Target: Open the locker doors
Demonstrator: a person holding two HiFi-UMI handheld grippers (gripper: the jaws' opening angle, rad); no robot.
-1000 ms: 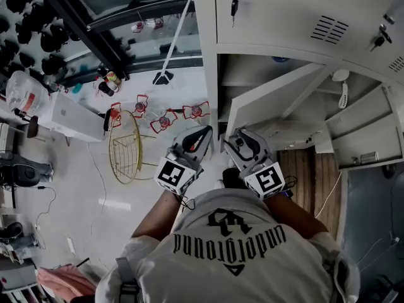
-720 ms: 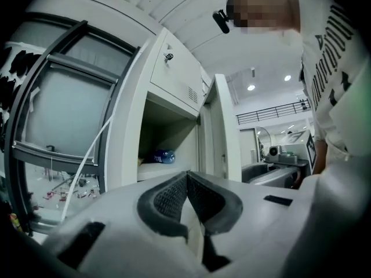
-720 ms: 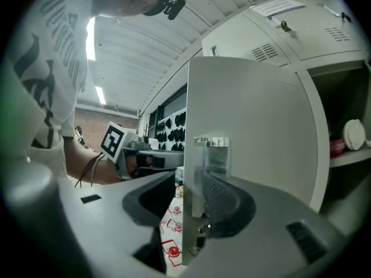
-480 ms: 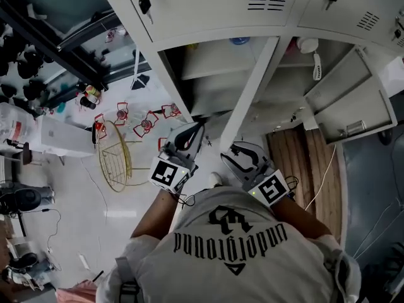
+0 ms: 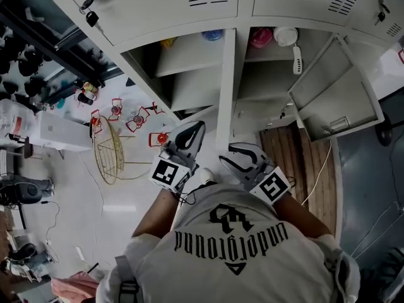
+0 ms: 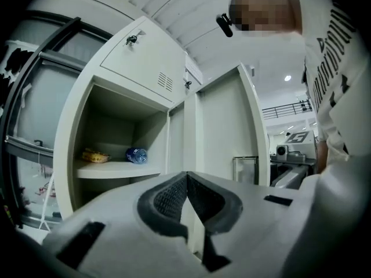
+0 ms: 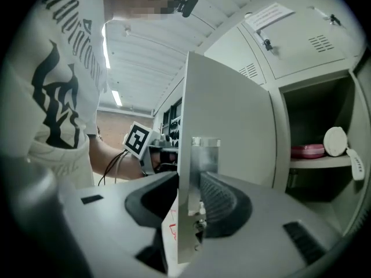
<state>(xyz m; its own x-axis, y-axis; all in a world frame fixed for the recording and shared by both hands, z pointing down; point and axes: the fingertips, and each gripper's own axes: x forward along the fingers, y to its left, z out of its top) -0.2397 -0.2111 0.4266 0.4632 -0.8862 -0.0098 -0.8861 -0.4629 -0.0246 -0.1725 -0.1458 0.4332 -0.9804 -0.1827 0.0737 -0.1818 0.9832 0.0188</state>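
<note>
Jaws of the right gripper, just closing, are clamped on the free edge of the locker door, which is swung out between two open compartments to be drawn wider. The left gripper is pressed together, empty, alongside.

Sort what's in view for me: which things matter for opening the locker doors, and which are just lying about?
Job: middle door, open right door, shut upper doors, keys.
Lying about: bottle, yellow item, pink container, wire basket.
</note>
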